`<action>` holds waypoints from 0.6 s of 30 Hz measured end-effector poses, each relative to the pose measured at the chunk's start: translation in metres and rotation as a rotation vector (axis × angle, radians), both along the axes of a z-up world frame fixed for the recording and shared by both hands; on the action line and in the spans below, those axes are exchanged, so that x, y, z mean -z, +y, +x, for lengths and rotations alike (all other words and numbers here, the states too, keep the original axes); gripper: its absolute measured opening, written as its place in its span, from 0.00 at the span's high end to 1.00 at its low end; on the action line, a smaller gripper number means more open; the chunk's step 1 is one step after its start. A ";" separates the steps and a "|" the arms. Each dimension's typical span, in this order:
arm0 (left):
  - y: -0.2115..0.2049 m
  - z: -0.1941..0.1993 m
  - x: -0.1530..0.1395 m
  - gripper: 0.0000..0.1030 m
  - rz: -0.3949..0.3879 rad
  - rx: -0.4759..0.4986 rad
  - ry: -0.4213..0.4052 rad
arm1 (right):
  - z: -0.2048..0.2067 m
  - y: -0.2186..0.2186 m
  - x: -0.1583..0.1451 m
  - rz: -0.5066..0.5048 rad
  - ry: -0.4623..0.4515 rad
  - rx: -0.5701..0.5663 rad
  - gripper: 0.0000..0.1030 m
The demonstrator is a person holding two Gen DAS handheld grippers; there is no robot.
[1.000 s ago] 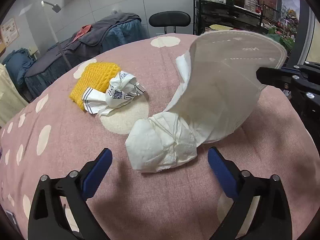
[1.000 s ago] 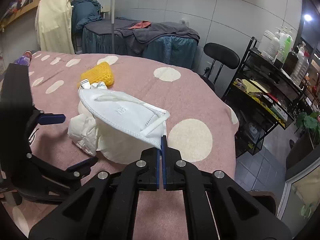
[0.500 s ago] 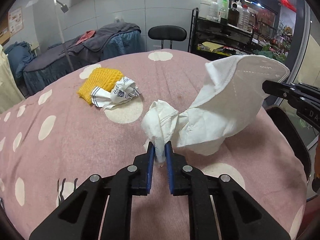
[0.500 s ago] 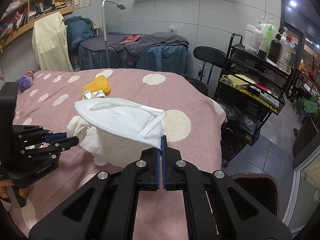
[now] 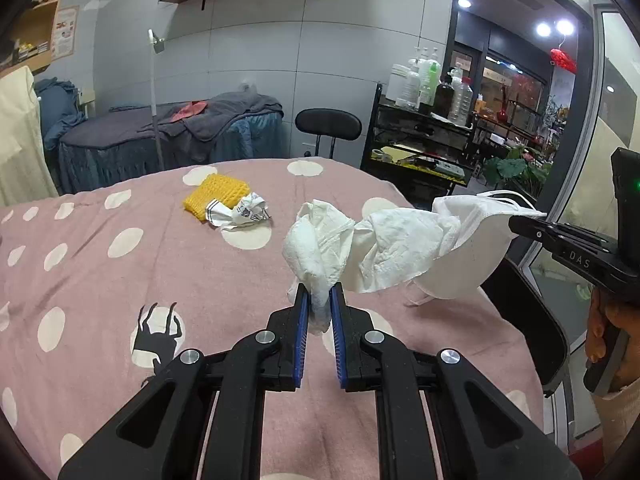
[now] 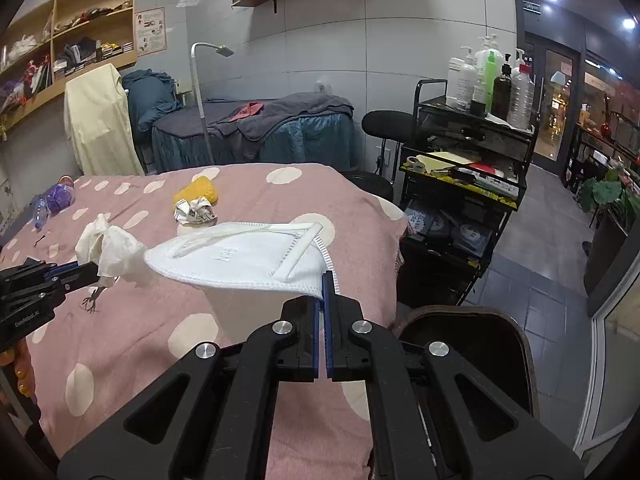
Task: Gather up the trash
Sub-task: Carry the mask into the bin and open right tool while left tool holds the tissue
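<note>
My left gripper (image 5: 319, 298) is shut on a crumpled white tissue (image 5: 320, 240), held above the pink dotted bedspread (image 5: 120, 280); the tissue's far end trails into the white face mask (image 5: 472, 240). My right gripper (image 6: 323, 280) is shut on the mask (image 6: 248, 258) by its edge, and the mask hangs flat above the bed. In the right wrist view the left gripper (image 6: 94, 270) shows at the left with the tissue (image 6: 112, 248). A crumpled printed paper (image 5: 244, 214) and a yellow mesh piece (image 5: 216, 196) lie further back on the bed.
A dark round bin (image 6: 464, 344) stands beside the bed's right edge under my right gripper. A black trolley (image 6: 464, 184) with bottles, a black stool (image 6: 388, 124), a second covered bed (image 6: 256, 128) and a floor lamp (image 6: 200, 96) stand behind. A purple plastic bottle (image 6: 56, 200) lies at the left.
My left gripper closed on the tissue and lifted it off the bed. Both grippers have risen and pulled back towards the bed's right edge, and the tissue has stretched out from the mask.
</note>
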State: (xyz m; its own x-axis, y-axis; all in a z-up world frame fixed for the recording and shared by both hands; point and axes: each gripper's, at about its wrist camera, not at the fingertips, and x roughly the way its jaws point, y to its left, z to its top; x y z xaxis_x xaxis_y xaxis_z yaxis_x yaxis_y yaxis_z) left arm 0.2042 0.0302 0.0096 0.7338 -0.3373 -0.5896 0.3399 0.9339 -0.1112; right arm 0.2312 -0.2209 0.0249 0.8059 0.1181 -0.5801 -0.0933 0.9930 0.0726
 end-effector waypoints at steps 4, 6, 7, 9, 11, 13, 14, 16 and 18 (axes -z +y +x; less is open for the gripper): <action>-0.012 -0.014 -0.005 0.89 -0.013 0.014 -0.024 | -0.019 -0.014 -0.001 0.020 -0.006 0.025 0.98; -0.017 -0.021 -0.006 0.89 -0.016 0.023 -0.033 | -0.028 -0.024 -0.001 0.030 -0.006 0.042 0.98; -0.021 -0.023 -0.007 0.89 -0.021 0.031 -0.037 | -0.033 -0.030 0.000 0.036 -0.004 0.053 0.98; -0.027 -0.028 -0.008 0.89 -0.025 0.043 -0.043 | -0.041 -0.040 0.000 0.044 -0.004 0.075 0.98; -0.034 -0.032 -0.009 0.89 -0.028 0.056 -0.052 | -0.049 -0.053 0.002 0.050 -0.001 0.104 0.98; -0.040 -0.035 -0.011 0.89 -0.038 0.071 -0.056 | -0.056 -0.067 0.005 0.059 0.004 0.134 0.98; -0.044 -0.037 -0.011 0.89 -0.039 0.076 -0.058 | -0.060 -0.074 0.006 0.061 0.008 0.150 0.98; -0.051 -0.038 -0.012 0.89 -0.046 0.089 -0.061 | -0.066 -0.088 0.010 0.062 0.018 0.185 0.98; -0.057 -0.041 -0.013 0.89 -0.057 0.103 -0.061 | -0.070 -0.102 0.015 0.060 0.029 0.219 0.98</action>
